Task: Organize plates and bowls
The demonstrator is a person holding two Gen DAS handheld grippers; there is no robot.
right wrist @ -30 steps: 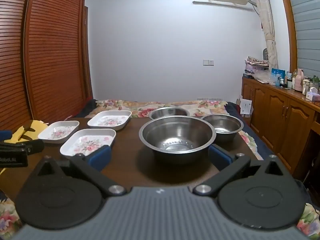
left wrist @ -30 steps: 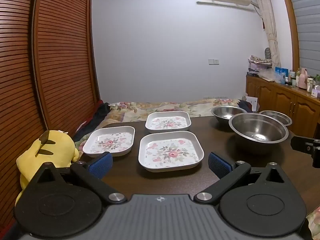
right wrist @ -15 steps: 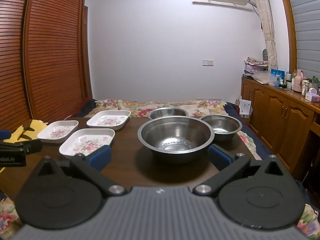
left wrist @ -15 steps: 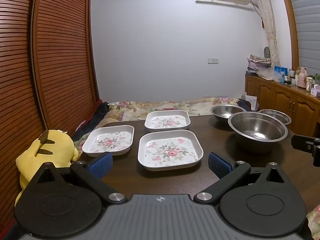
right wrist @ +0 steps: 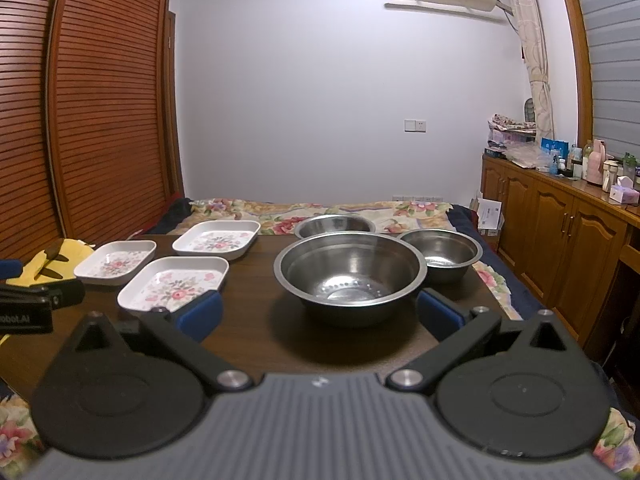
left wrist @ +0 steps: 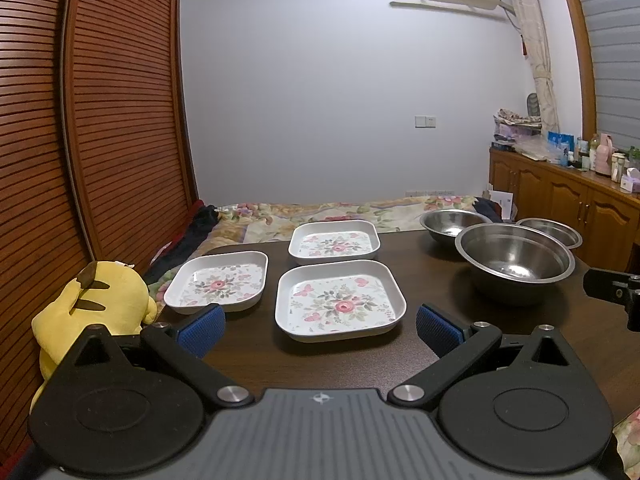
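Three white square floral plates lie on the dark wooden table (left wrist: 248, 360): a near plate (left wrist: 340, 300), a left plate (left wrist: 218, 282) and a far plate (left wrist: 334, 240). Three steel bowls stand to the right: a large bowl (right wrist: 350, 272), a far bowl (right wrist: 334, 225) and a right bowl (right wrist: 440, 248). My left gripper (left wrist: 318, 330) is open just short of the near plate, nothing between its blue pads. My right gripper (right wrist: 318, 314) is open in front of the large bowl, also holding nothing.
A yellow plush toy (left wrist: 86, 304) sits off the table's left edge. A floral bedspread (right wrist: 320, 210) lies beyond the table. Wooden cabinets (right wrist: 560, 248) with bottles on top line the right wall; slatted wooden doors (left wrist: 80, 120) line the left.
Both views have shifted very slightly; the plates and bowls sit a touch higher and farther in frame. Both grippers stay open and nothing on the table has moved.
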